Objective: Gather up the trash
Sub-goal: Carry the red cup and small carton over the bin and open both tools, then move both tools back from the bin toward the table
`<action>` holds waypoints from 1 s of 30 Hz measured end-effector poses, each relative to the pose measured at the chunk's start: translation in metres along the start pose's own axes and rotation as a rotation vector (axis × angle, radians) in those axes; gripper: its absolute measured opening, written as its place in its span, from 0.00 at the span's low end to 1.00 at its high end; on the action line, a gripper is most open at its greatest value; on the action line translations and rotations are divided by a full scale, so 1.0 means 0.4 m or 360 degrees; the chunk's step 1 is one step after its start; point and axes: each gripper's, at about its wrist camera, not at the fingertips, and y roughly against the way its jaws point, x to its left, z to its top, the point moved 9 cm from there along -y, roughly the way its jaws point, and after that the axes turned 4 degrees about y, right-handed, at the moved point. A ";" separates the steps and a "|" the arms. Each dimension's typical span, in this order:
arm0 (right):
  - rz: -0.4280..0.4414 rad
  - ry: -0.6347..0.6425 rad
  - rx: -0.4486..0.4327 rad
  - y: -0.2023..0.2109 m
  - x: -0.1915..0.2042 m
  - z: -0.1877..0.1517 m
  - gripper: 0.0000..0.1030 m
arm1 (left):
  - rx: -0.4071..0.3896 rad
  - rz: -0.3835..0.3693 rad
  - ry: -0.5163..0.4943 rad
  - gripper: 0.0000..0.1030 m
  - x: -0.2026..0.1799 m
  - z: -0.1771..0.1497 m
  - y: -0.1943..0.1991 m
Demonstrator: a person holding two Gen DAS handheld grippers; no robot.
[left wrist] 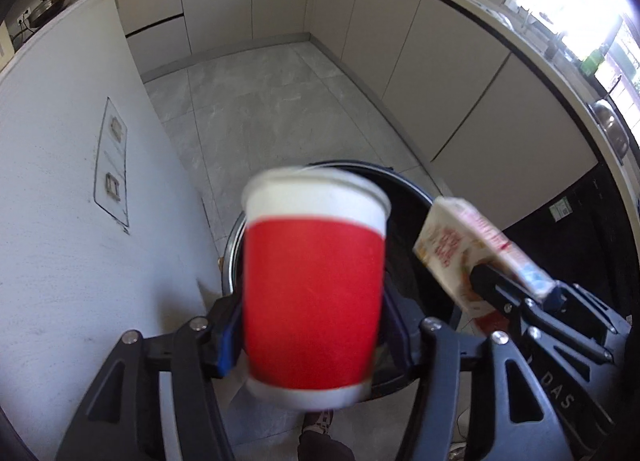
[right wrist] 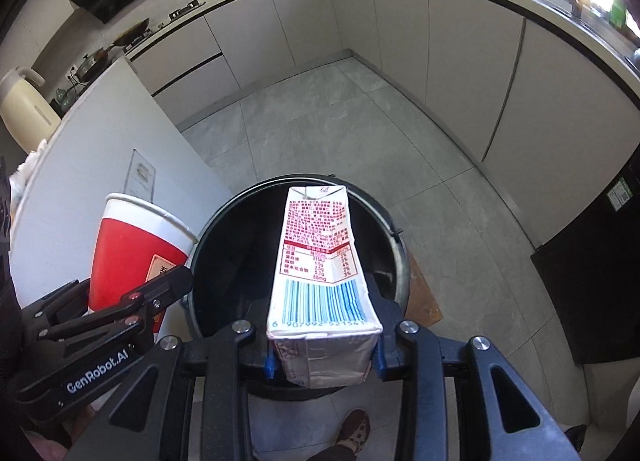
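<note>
Clamped between left gripper (left wrist: 314,335) pads: blurred red-and-white paper cup (left wrist: 314,289), upright, above round black bin (left wrist: 404,197). Right gripper (right wrist: 322,357) pinching rectangular printed carton (right wrist: 320,285); base cut off behind fingers, bin interior dark, unreadable.

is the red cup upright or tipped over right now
Upright: the red cup has its white rim on top and base below, clamped in the left gripper over the bin.

both the left gripper (left wrist: 314,335) and right gripper (right wrist: 323,353) have fingers clamped, side by side.
</note>
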 end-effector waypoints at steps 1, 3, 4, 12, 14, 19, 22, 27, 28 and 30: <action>-0.0011 0.0018 0.0004 -0.009 -0.001 0.002 0.48 | 0.0007 0.0019 0.0001 0.67 0.000 0.002 -0.003; -0.0035 0.0026 -0.0011 -0.014 -0.004 0.012 0.62 | -0.0010 0.0028 -0.0004 0.68 -0.002 0.007 0.003; -0.0038 0.0030 -0.0022 -0.012 -0.007 0.015 0.62 | -0.0020 0.0041 -0.0008 0.68 -0.006 0.010 0.006; -0.0024 0.0001 -0.0108 0.074 -0.016 0.030 0.62 | -0.0168 0.0063 0.0008 0.68 -0.026 0.037 0.133; -0.0021 -0.0011 -0.0121 0.098 -0.012 0.037 0.62 | -0.0193 0.0059 0.0013 0.68 -0.031 0.042 0.170; -0.0009 -0.0013 -0.0160 0.169 0.013 0.046 0.62 | -0.0254 0.0066 0.0046 0.68 -0.017 0.038 0.263; 0.0014 0.0006 -0.0188 0.211 0.038 0.057 0.62 | -0.0285 0.0071 0.0075 0.68 0.003 0.032 0.324; 0.0081 0.0060 -0.0235 0.270 0.101 0.075 0.65 | -0.0340 0.0113 0.0126 0.68 0.060 0.043 0.379; 0.0100 0.0071 -0.0244 0.281 0.119 0.078 0.66 | -0.0353 0.0128 0.0142 0.68 0.078 0.040 0.392; 0.0131 0.0099 -0.0259 0.298 0.151 0.083 0.67 | -0.0378 0.0156 0.0175 0.68 0.109 0.034 0.417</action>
